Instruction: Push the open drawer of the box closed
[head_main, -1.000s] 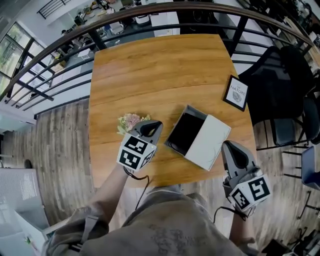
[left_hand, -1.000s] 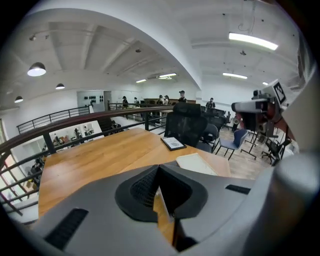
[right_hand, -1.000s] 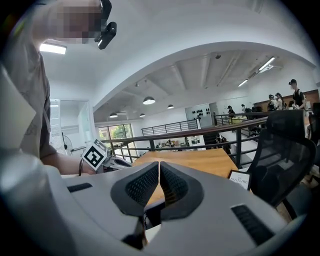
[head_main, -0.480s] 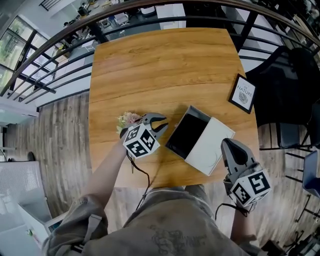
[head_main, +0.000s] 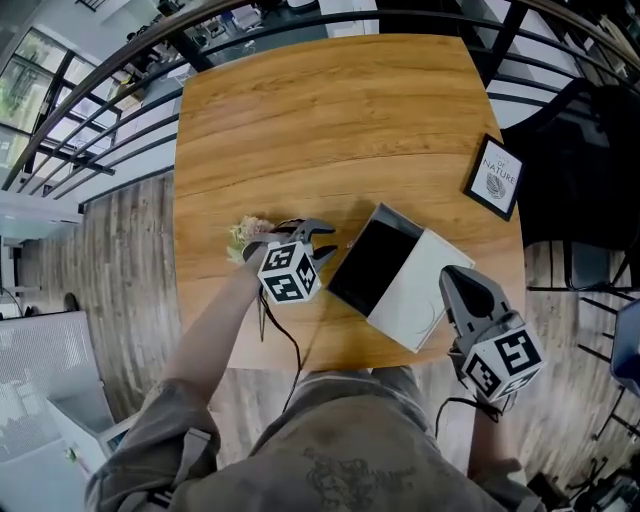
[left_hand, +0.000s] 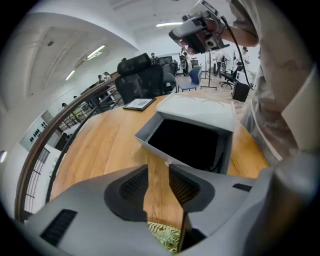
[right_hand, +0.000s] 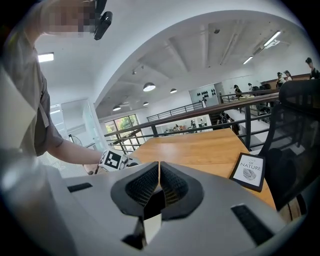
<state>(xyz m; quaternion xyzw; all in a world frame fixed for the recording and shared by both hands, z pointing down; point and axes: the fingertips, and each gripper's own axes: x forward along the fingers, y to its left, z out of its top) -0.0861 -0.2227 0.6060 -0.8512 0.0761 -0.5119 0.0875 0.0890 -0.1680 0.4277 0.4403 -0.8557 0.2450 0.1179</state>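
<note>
On the bench (head_main: 300, 120), one box (head_main: 425, 285) lies with its one drawer (head_main: 372, 265) pulled out. Two grippers: the left hand-held gripper (head_main: 321, 240), whose jaws have just been opening with nothing between them, faces the drawer front. The right hand-held gripper (head_main: 453, 274) is clenched empty at the box's other end. Judged next: a straight inward push. One card (head_main: 496, 177) and one sprig (head_main: 243, 232) lie nearby.

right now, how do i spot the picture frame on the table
Find the wooden table and go to its right edge, past the white box. The picture frame sits there alone, small, with a black border round a white card showing a leaf.
</note>
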